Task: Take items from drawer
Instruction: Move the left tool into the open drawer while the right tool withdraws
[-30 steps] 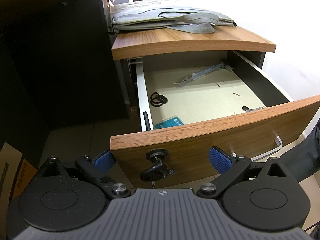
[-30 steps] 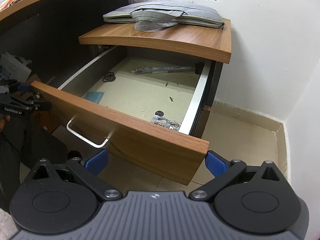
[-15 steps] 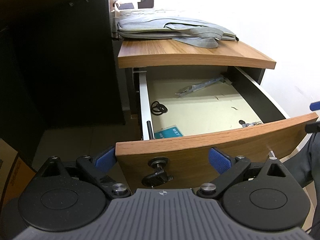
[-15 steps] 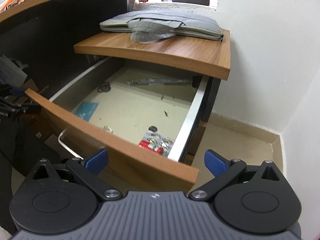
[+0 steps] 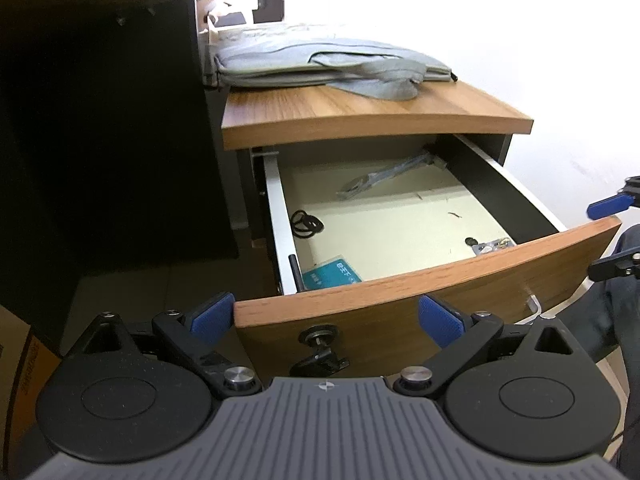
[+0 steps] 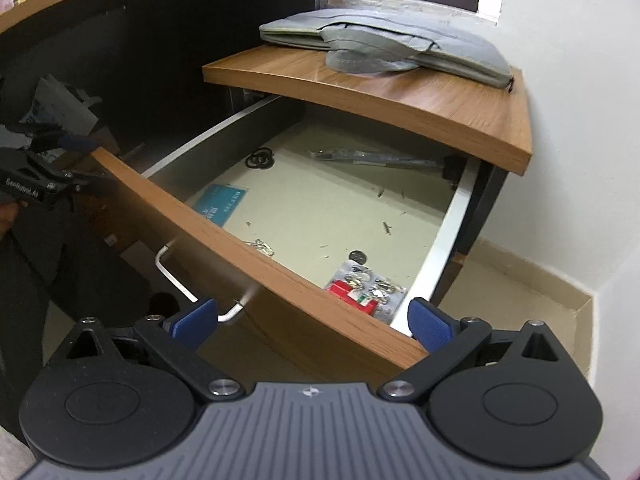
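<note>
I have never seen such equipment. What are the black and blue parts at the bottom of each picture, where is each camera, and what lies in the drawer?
Each picture comes from a camera mounted on a hand-held claw, looking along its two blue-tipped fingers. The left claw and the right claw are both open and hold nothing. Before them stands an open wooden drawer. Inside lie black rubber rings, a teal card, a coin, a blister pack and a long wrapped tool. A grey bag lies on the cabinet top.
</note>
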Tool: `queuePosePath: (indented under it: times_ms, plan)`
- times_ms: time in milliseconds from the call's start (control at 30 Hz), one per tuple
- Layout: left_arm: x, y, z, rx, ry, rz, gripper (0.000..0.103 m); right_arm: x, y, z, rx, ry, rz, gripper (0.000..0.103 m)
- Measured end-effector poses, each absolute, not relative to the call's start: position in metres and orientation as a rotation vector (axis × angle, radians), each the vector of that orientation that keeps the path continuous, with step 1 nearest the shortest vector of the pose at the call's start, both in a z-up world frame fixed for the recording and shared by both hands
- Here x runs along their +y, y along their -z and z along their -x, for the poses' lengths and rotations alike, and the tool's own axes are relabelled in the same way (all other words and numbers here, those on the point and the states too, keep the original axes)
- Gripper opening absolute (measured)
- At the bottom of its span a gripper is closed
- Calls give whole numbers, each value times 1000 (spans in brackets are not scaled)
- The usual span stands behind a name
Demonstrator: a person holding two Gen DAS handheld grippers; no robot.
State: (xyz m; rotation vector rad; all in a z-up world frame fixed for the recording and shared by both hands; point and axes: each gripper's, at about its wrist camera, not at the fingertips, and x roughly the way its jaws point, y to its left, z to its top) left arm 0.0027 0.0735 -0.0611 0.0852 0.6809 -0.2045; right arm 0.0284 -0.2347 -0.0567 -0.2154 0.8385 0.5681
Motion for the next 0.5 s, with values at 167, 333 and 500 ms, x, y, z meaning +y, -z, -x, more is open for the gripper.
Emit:
queuePosePath:
  times_ms: [167,333,500]
  plan:
    - [77,49,2,663,204,-73,99,-222,63,-40,919,-571,273,103]
    - [80,37,5,636,195,-48,99,-219,64,-37,943,-580,299,103]
    - [77,33,0,630,176,-41,99,-219,63,-30,976,-600,295,103]
